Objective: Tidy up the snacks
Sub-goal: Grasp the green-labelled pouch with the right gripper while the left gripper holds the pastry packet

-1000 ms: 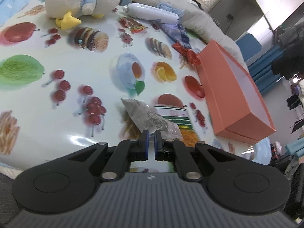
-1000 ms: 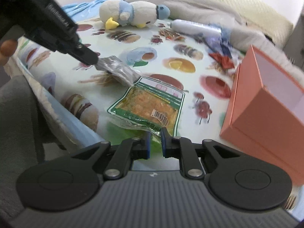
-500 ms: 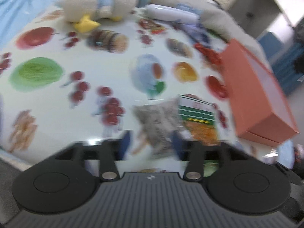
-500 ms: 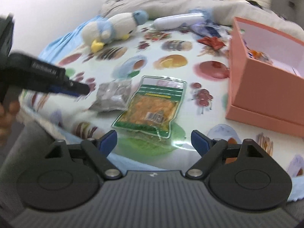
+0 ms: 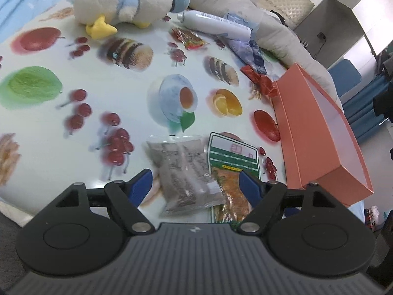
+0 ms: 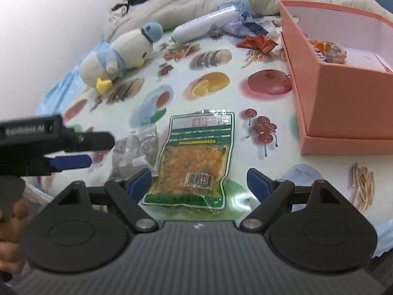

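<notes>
A grey foil snack packet (image 5: 188,174) lies flat on the fruit-print tablecloth, between the open fingers of my left gripper (image 5: 195,183). A green-bordered pouch of orange snack (image 6: 196,157) lies beside it, in front of my open right gripper (image 6: 199,179); it also shows in the left wrist view (image 5: 232,169). The grey packet shows in the right wrist view (image 6: 137,147), with the left gripper (image 6: 81,150) open just left of it. An open orange box (image 6: 343,98) stands to the right and holds some wrapped snacks (image 6: 329,49).
A plush penguin (image 5: 127,5), a white bottle (image 5: 216,24), a red wrapper (image 5: 260,81), a blue wrapper (image 5: 248,51) and a small red snack packet (image 5: 189,39) lie at the back. A grey blanket (image 6: 221,0) borders the far side. The table edge is near me.
Both grippers have opened and let go: the grey packet and the green pouch now lie flat on the table. Both grippers have pulled back and up a little.
</notes>
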Demonstrator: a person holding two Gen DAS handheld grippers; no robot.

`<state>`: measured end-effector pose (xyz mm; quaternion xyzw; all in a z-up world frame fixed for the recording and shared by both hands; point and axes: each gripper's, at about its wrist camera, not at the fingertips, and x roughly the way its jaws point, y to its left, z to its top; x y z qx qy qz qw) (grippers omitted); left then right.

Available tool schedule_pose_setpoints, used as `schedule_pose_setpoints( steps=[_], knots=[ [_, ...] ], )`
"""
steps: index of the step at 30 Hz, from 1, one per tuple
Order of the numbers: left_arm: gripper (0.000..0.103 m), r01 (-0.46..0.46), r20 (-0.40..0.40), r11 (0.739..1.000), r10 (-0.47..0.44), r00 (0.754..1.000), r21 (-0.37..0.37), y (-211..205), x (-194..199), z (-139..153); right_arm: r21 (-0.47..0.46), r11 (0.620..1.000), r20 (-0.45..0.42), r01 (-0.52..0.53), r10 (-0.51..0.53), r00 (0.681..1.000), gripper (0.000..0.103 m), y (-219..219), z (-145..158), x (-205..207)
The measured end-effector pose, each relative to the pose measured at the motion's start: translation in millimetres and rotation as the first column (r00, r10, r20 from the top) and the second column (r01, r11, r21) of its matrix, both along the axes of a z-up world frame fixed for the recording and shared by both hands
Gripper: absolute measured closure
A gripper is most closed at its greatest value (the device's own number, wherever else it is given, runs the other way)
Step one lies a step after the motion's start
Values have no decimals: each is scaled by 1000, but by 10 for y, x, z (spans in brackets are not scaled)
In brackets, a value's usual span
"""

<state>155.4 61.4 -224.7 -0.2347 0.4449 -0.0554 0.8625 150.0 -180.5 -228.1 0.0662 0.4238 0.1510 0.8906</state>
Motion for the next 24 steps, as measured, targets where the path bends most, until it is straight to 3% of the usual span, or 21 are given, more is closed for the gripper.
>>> schedule_pose_setpoints(
  steps=[6, 11, 16, 18, 21, 24],
  knots=[
    [26, 69, -23, 992, -67, 998, 103, -244, 134, -102, -96, 995, -9, 1, -2, 1000, 17, 182, -189, 30],
    [26, 89, -60, 980, -79, 995, 178, -316, 162, -230, -115, 993, -1, -14, 14, 1000, 17, 246, -242, 19],
    [27, 102, -20, 985, -101, 995, 139, -237, 130, -343, -121, 992, 5, -45, 46, 999, 15, 332, -264, 35],
    [35, 100, -19, 986, -99, 995, 132, -193, 127, -341, -152, 985, 19, -75, 79, 997, 14, 408, -287, 29],
    [40, 109, -17, 985, -108, 994, 133, -166, 126, -332, -214, 967, 60, -135, 151, 987, 15, 509, -335, -30],
    [43, 112, -9, 985, -112, 994, 133, -146, 94, -325, -207, 968, 70, -144, 162, 984, 20, 483, -324, -29]
  ],
)
